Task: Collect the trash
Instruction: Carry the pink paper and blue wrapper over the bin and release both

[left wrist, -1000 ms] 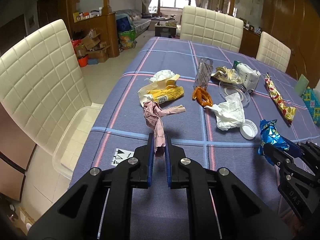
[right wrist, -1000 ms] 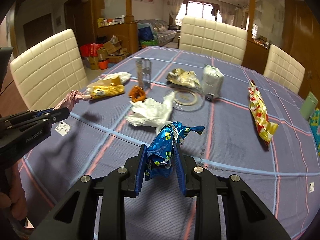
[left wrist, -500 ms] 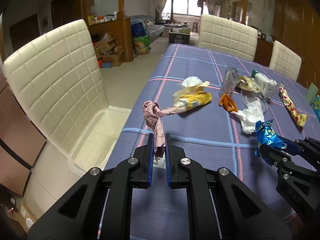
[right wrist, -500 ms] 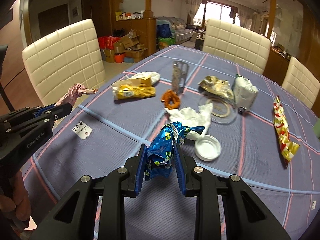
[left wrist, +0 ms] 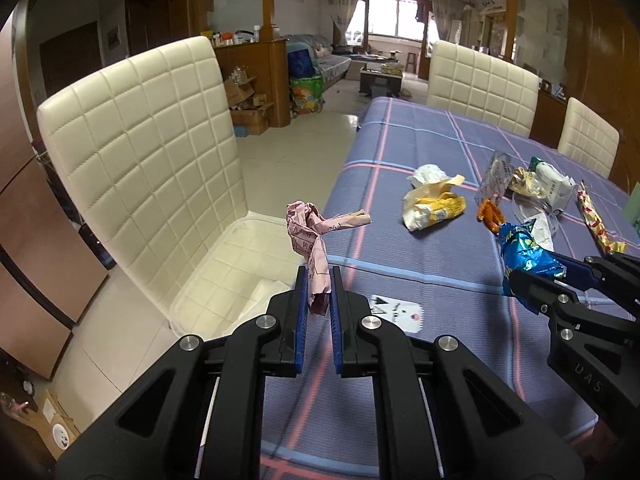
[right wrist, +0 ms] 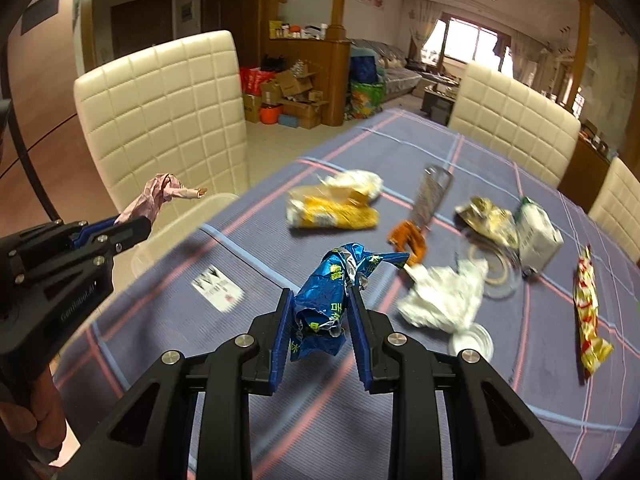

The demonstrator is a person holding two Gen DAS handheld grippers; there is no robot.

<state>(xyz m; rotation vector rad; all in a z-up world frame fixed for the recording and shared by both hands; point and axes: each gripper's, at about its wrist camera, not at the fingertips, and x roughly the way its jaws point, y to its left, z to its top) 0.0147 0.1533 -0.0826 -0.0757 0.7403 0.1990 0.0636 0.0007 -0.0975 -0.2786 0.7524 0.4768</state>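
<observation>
My left gripper (left wrist: 318, 286) is shut on a crumpled pink paper (left wrist: 310, 236) and holds it above the table's left edge, next to a clear plastic bin (left wrist: 224, 272) on the chair seat. My right gripper (right wrist: 320, 312) is shut on a blue foil wrapper (right wrist: 332, 296), held above the tablecloth. The pink paper (right wrist: 160, 194) and left gripper (right wrist: 108, 232) show at the left of the right wrist view; the blue wrapper (left wrist: 524, 254) shows at the right of the left wrist view. More trash lies on the table: a yellow wrapper (right wrist: 332, 212), white tissue (right wrist: 444, 296), an orange piece (right wrist: 408, 240).
A cream quilted chair (left wrist: 148, 152) stands at the table's left side with the bin on it. A red-yellow wrapper (right wrist: 586, 312), white carton (right wrist: 538, 236), clear lid (right wrist: 500, 272) and white cap (right wrist: 472, 340) lie further right. More chairs (right wrist: 512, 120) stand at the far end.
Both grippers have moved left toward the chair and bin, each still holding its piece of trash. The pink paper now hangs over the table's left edge.
</observation>
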